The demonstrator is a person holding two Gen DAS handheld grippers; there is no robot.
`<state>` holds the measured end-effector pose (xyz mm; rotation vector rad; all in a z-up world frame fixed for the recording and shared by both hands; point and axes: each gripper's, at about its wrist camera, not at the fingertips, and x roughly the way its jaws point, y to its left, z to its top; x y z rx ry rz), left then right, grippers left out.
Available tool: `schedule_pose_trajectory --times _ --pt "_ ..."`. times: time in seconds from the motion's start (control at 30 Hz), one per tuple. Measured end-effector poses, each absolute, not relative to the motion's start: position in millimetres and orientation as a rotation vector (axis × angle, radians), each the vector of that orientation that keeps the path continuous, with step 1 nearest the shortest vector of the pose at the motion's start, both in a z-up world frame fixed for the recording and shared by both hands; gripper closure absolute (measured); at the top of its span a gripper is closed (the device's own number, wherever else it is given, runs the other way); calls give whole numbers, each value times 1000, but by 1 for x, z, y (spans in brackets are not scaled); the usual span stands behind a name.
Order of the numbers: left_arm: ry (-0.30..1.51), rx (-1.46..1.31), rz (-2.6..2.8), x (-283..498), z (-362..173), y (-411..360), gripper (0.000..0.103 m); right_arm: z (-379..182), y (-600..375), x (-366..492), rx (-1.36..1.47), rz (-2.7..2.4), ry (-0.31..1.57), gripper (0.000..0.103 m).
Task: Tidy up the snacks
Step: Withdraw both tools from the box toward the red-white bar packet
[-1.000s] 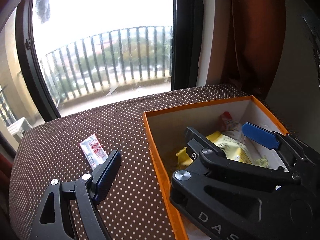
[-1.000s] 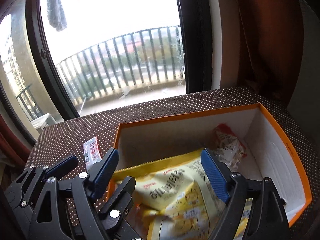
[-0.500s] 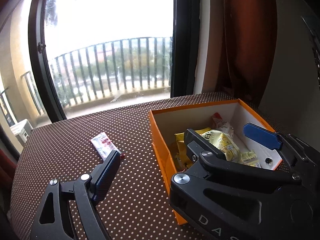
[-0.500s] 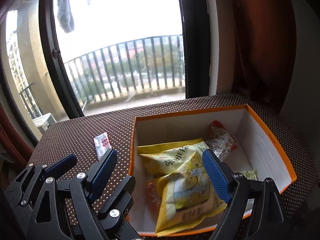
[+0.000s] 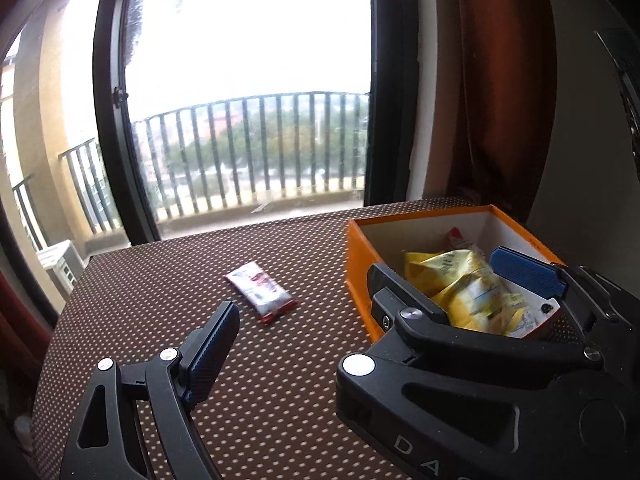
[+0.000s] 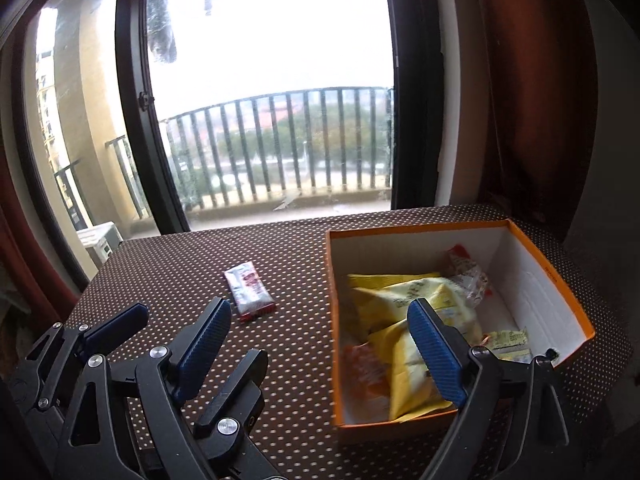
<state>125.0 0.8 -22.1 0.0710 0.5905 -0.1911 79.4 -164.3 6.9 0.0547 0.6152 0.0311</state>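
Observation:
An orange box point(image 6: 560, 284) with white inside walls stands on the dotted brown table and holds yellow snack bags point(image 6: 404, 312), a red-and-clear packet point(image 6: 466, 270) and small sachets. It also shows in the left wrist view point(image 5: 358, 264). A white-and-red snack bar point(image 6: 249, 290) lies flat on the table left of the box; the left wrist view shows it too point(image 5: 262, 290). My left gripper point(image 5: 370, 308) is open and empty, raised behind the bar. My right gripper point(image 6: 320, 340) is open and empty, raised over the box's near left corner.
The dotted brown table point(image 6: 192, 276) ends at a large window with a black frame point(image 6: 132, 120) and a balcony railing beyond. Rust-coloured curtains point(image 6: 532, 100) hang at the back right. The left gripper's fingers point(image 6: 116, 326) show at the lower left of the right wrist view.
Both grippers have pulled back and up from the box, both still open. The box and the snack bar now look smaller and further off. Nothing on the table has moved.

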Motion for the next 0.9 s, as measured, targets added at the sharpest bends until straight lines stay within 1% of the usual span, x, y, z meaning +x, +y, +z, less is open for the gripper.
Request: schedule_pose_trajectory --times 0.3,0.9 --pt "616 77 -146 137 -41 39 16 -9 -121 89 49 72 615 11" --pt "723 98 -50 198 -83 89 16 -49 -73 143 26 115 657 11"
